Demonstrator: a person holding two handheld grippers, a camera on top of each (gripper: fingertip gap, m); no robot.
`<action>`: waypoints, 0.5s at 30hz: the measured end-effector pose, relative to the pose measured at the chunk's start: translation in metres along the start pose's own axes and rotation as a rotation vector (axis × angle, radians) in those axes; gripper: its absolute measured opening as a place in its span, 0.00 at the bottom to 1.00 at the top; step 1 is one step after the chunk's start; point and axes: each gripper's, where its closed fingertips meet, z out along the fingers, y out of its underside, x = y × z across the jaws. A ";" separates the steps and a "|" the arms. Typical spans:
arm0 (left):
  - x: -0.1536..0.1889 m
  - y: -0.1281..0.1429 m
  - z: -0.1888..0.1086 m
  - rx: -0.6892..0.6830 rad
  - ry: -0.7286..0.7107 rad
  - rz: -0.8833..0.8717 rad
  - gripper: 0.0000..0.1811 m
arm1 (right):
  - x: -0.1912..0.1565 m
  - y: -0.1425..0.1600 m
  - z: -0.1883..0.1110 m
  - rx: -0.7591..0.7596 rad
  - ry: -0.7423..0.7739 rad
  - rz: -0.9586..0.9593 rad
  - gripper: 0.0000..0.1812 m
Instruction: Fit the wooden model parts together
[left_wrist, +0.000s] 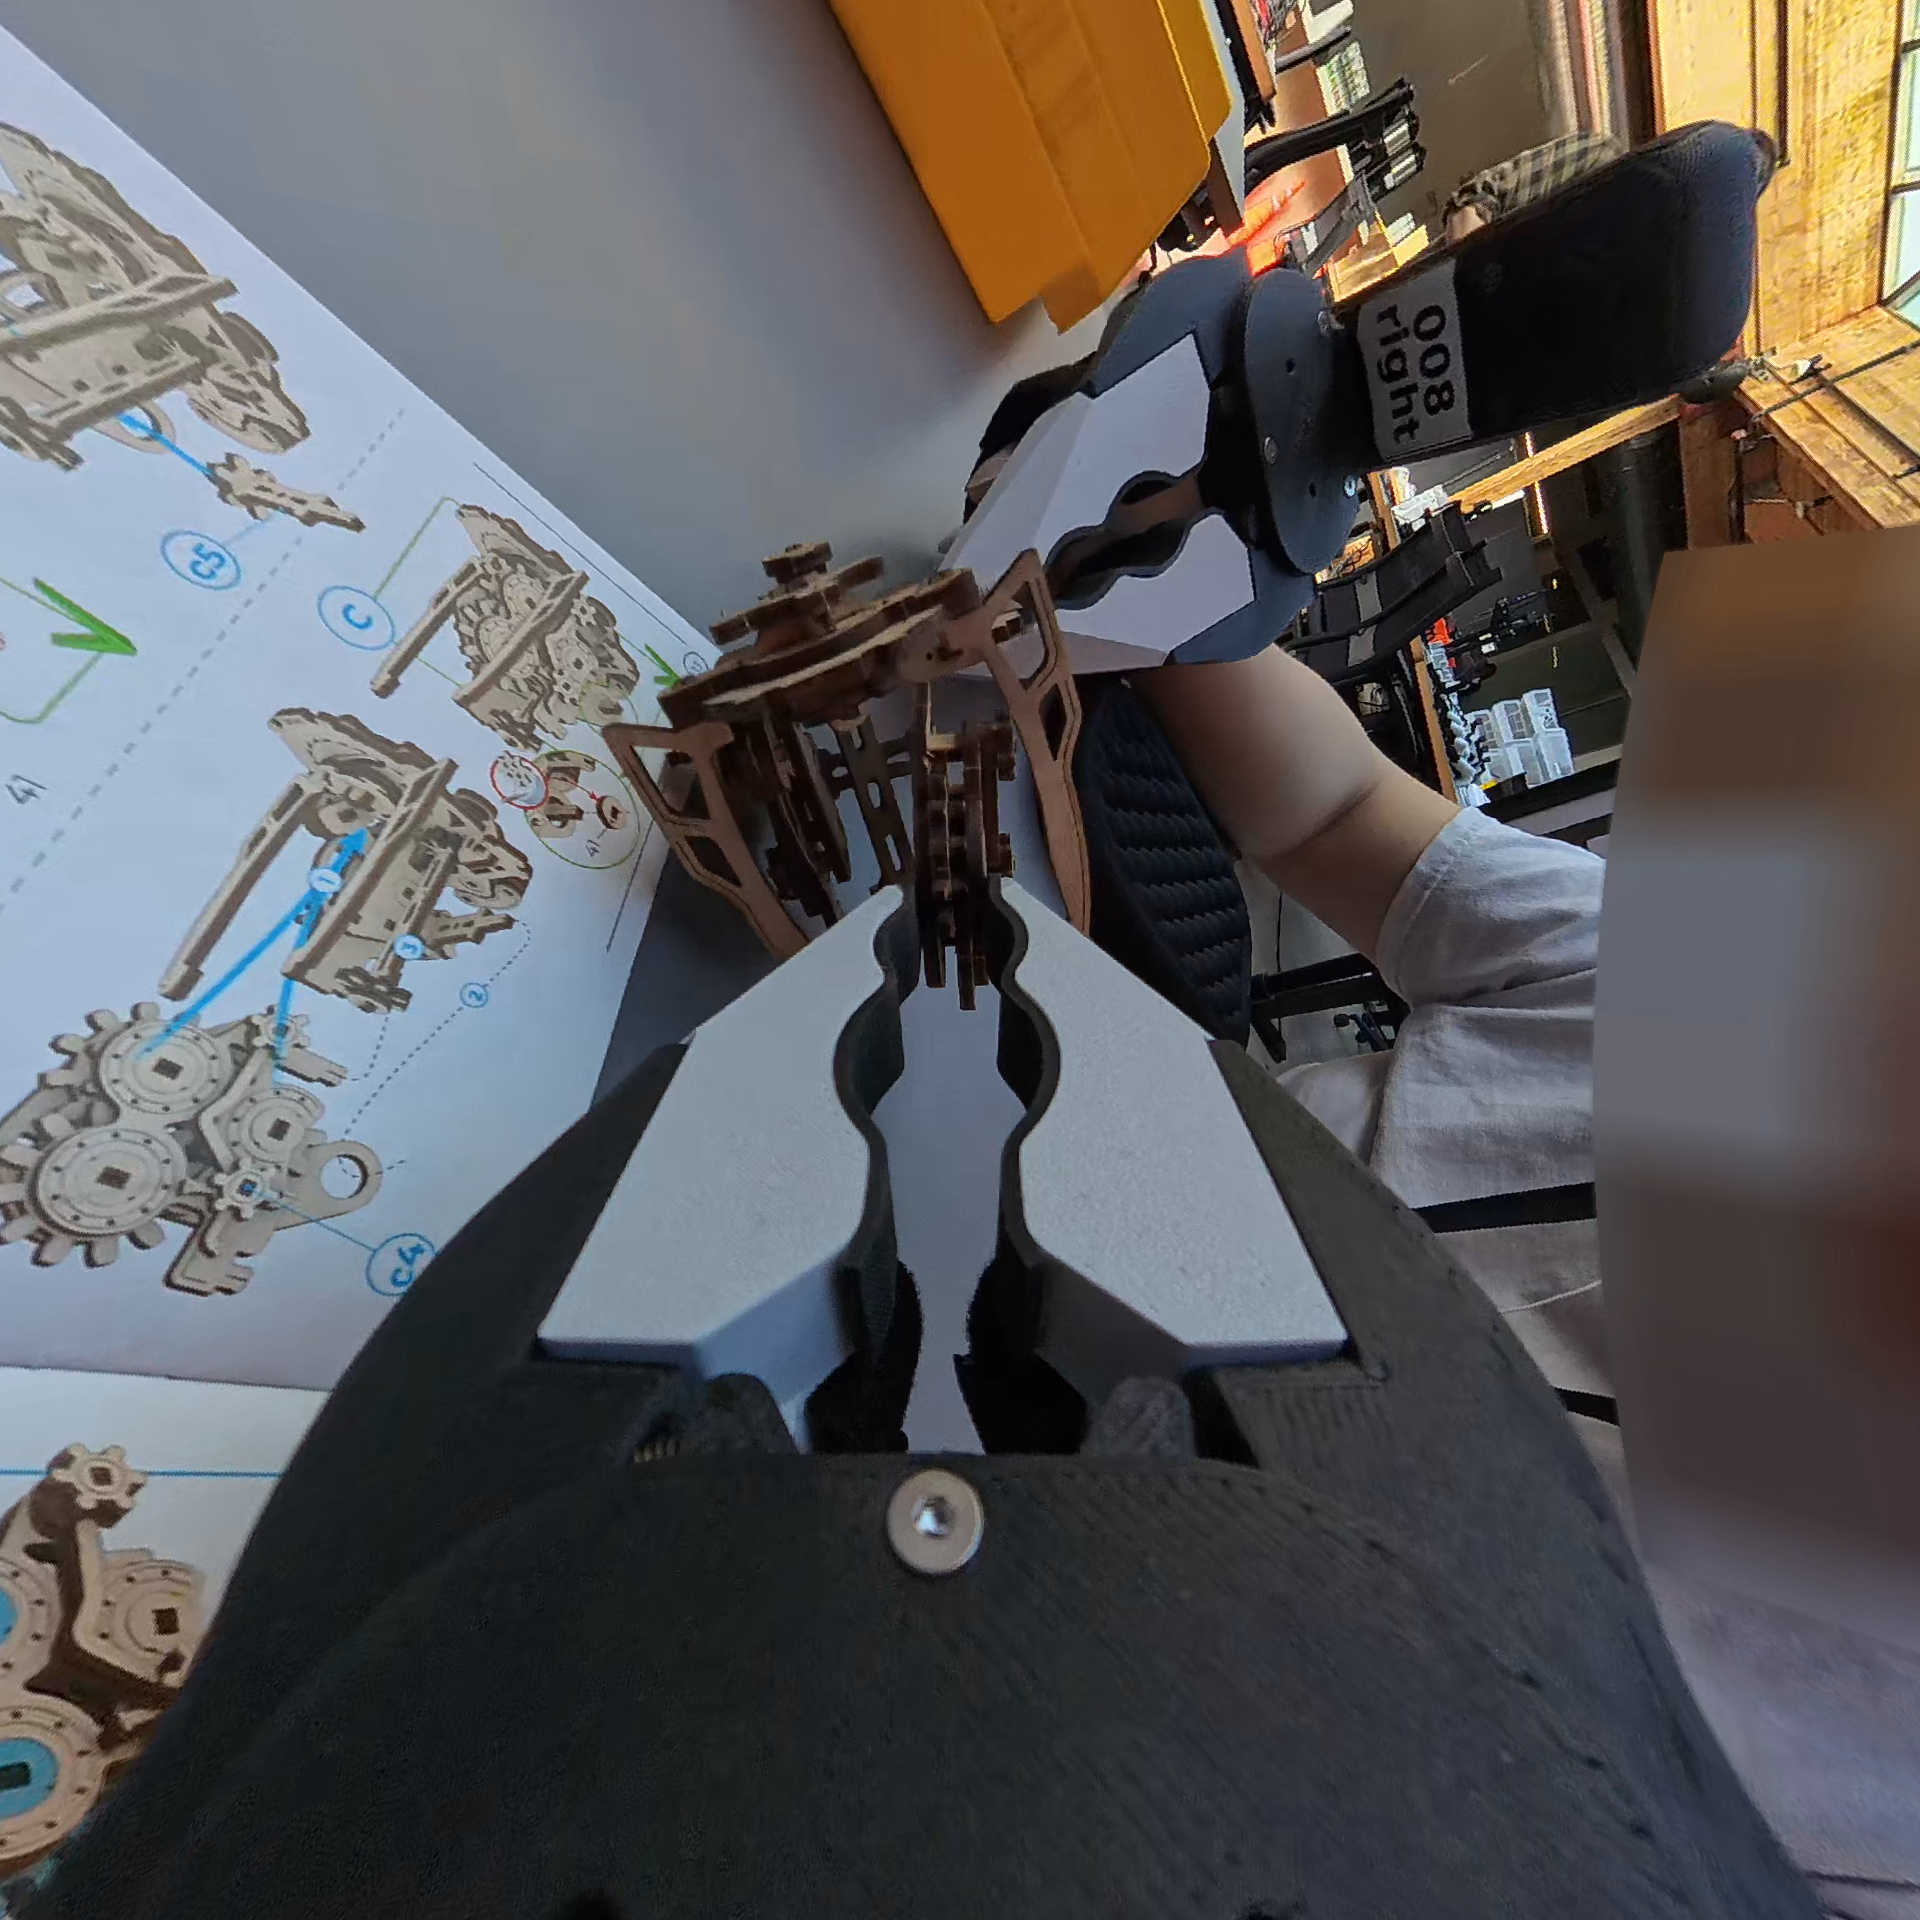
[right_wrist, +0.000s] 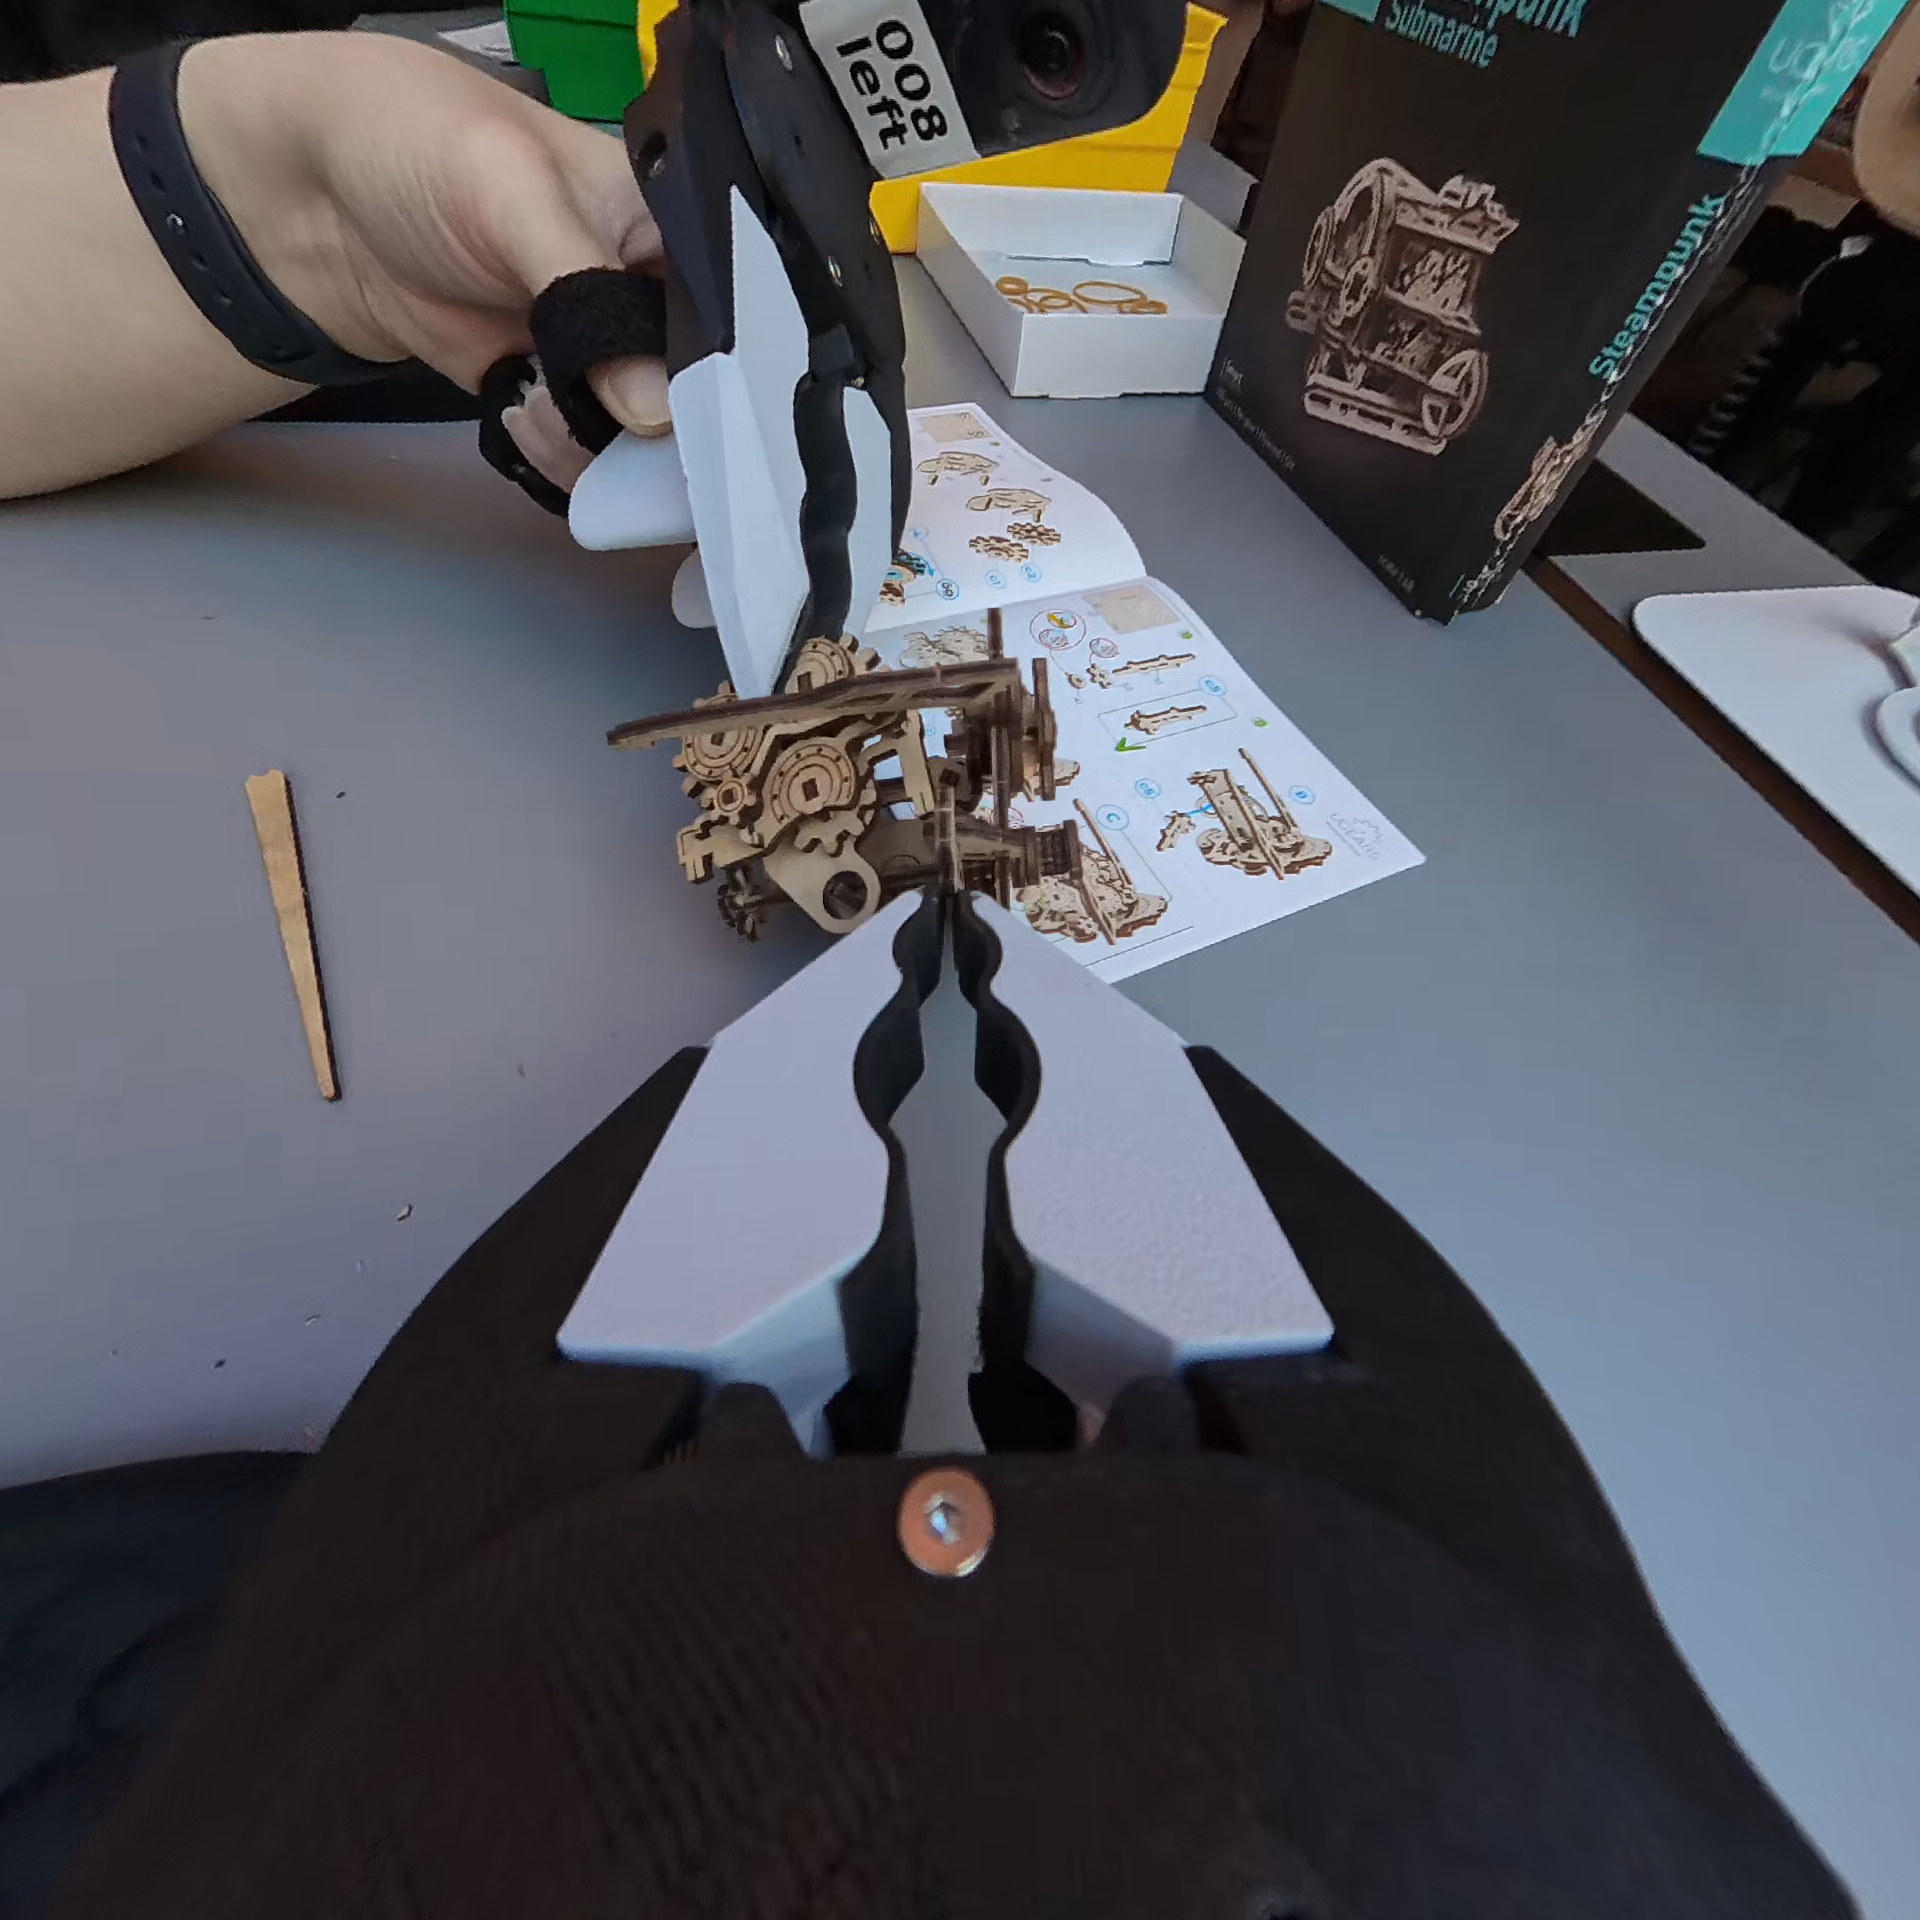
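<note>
Two tools grip one wooden model (right_wrist: 831, 790) from different sides, holding it just above the grey bench (right_wrist: 312, 1247) beside the instruction sheet (right_wrist: 1174, 748). The left tool (left_wrist: 956, 925) is closed almost fully, its tips pinching a stack of small gears at the model's edge; in the right wrist view it comes down from above onto the model's top. The right tool (right_wrist: 948, 909) is nearly shut, its tips clamped on a thin upright plate of the model. Each tool carries a white sticker with black writing on its body. The sheet shows printed assembly drawings with circled blue codes. A dark box (right_wrist: 1455, 291) with teal lettering and a picture of a model stands at the far right. A white tray (right_wrist: 1081, 301) holding rubber bands lies behind the sheet, and a loose wooden stick (right_wrist: 293, 925) lies to the left, well apart.
</note>
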 end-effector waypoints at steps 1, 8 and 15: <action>-0.001 -0.001 -0.001 0.001 -0.004 -0.001 0.06 | 0.001 -0.001 0.001 0.000 0.008 -0.022 0.00; -0.007 -0.001 -0.003 -0.008 -0.009 -0.015 0.06 | 0.001 -0.003 0.008 -0.006 0.041 -0.138 0.00; -0.006 -0.005 -0.001 -0.030 0.013 -0.009 0.06 | -0.003 -0.005 0.004 -0.028 0.078 -0.364 0.00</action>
